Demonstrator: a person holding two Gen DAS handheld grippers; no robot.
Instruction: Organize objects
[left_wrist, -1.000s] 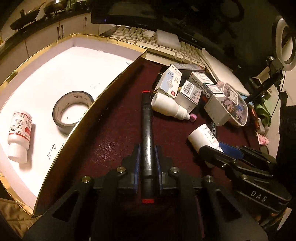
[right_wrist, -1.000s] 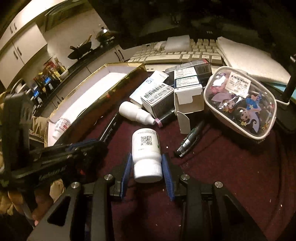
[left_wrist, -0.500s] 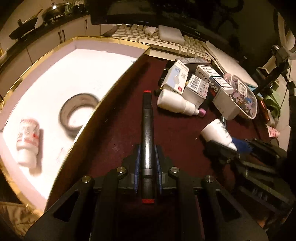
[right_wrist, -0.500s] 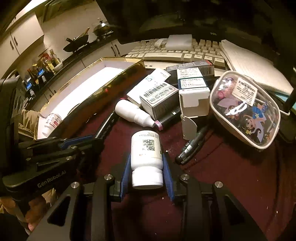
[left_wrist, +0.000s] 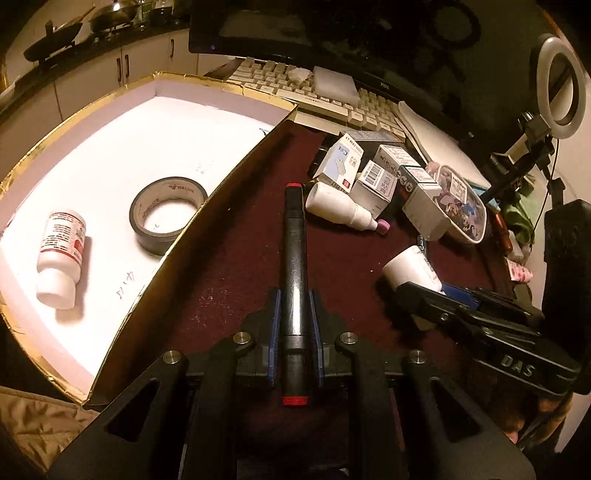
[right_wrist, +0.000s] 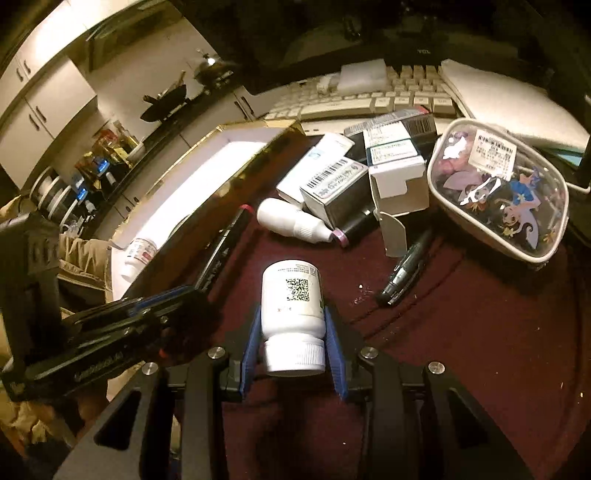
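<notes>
Black marker (left_wrist: 293, 266) with red end caps: clamped lengthwise in left tongs (left_wrist: 294, 325), barrel pointing forward over dark red worktop (left_wrist: 221, 266), just right of the gold-edged box (left_wrist: 207, 206). White pill bottle (right_wrist: 291, 306) with QR label: clamped in right tongs (right_wrist: 291, 350), cap toward camera, body projecting forward above worktop.

Handling, judged: marker stiff, light, smooth plastic barrel, likely to slip or swing if pinched near one end; hold near mid-barrel, as now, seems right. Bottle rigid, light to moderate, rounded and glossy; pads sit at the shoulder and ribbed cap, where the ribbing should help against sliding. Neither item fragile.

Left tongs: nearly closed, blue pads pressed to both sides of marker. Right tongs: part open, about bottle width, pads bearing on bottle sides.

Box interior white; already holding roll of dark tape (left_wrist: 168, 214) and a red-labelled white bottle (left_wrist: 61, 254), lying down, well apart from each other.

Remaining on worktop: cluster of small cartons (right_wrist: 332, 188), white dropper bottle (right_wrist: 291, 219) lying on its side, dark pen (right_wrist: 404, 273), clear pouch with cartoon print (right_wrist: 498, 192). Keyboard (left_wrist: 332, 99) behind.

Step judged: both items carried, destined for box; open floor space near tape available.
</notes>
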